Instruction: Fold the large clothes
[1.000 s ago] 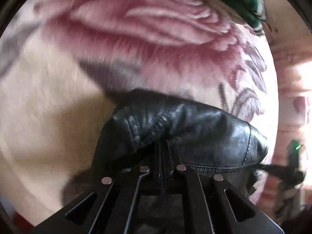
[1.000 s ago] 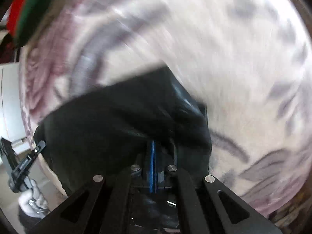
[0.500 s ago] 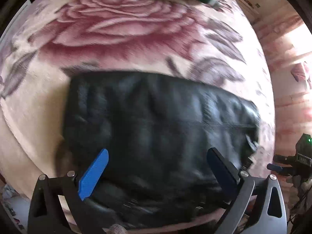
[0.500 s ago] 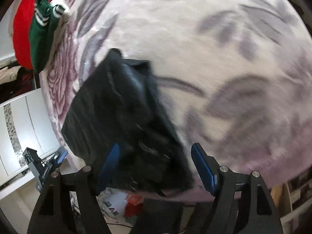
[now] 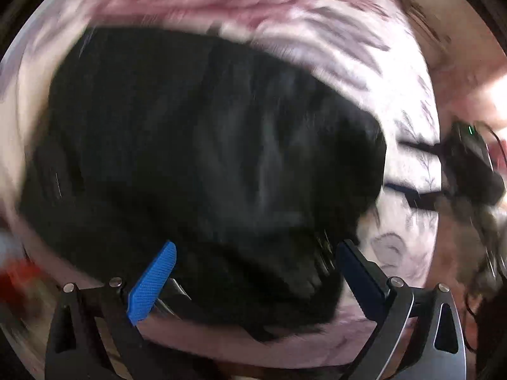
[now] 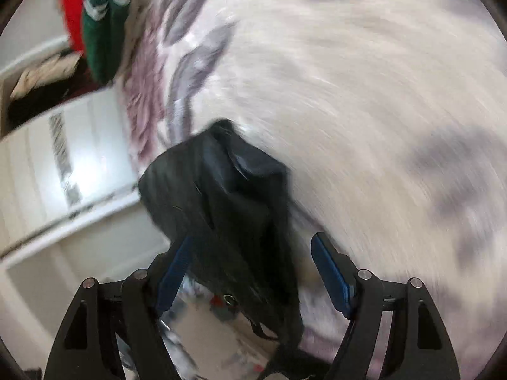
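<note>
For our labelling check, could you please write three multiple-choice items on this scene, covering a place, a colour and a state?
1. Where does the black jacket lie?
A. On the floral blanket
B. On a chair
C. In a box

2. What colour are the left gripper pads?
A. Yellow
B. Blue
C. White

3. How does the right gripper stand?
A. Shut on a sock
B. Shut on nothing
C. Open

Answers:
1. A, the blanket shows around the jacket.
2. B, both pads show blue.
3. C, its pads stand apart, having just been opening; the jacket's edge lies between them unpinched.
</note>
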`<act>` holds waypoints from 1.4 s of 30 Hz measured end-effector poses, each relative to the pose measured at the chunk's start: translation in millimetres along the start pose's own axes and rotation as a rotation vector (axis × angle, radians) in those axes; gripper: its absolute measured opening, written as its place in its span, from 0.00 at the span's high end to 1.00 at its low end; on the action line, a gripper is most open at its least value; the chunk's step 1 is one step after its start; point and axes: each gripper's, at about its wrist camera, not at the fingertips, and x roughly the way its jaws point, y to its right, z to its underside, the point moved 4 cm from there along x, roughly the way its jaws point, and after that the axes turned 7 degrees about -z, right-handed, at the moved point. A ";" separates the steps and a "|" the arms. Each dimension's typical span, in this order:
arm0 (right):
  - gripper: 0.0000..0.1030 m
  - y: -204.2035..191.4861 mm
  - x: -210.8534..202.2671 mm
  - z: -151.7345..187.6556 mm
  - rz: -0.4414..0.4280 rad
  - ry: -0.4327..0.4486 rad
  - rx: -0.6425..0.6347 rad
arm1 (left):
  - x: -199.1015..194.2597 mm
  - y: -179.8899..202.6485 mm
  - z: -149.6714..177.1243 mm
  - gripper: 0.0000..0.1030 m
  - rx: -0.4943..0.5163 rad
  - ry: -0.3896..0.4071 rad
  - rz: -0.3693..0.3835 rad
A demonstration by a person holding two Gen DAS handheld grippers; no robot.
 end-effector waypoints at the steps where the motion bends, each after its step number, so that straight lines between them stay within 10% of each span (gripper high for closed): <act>1: 0.24 -3.1 8.0 -8.0 -0.010 -0.034 -0.031 | 7.2 2.8 19.7 0.00 -0.053 -0.030 0.025; 6: 0.20 0.9 53.2 -42.0 -0.002 -0.180 -0.086 | 19.4 19.0 80.9 0.00 -0.116 -0.046 0.099; 15: 0.18 -12.8 67.2 -52.4 0.036 -0.220 -0.130 | 56.3 -17.2 122.9 0.01 -0.725 -0.068 0.518; 23: 0.19 -62.2 22.3 -69.1 0.286 -0.286 -0.399 | 44.1 -40.4 122.7 0.01 -0.723 -0.003 0.480; 30: 0.11 -39.9 90.0 -81.8 0.220 -0.525 -0.317 | 40.8 -23.9 124.6 0.01 -0.765 -0.002 0.505; 42: 0.07 45.0 30.6 14.0 -0.006 -0.260 0.031 | -20.1 -64.7 -34.0 0.01 -0.386 0.184 0.197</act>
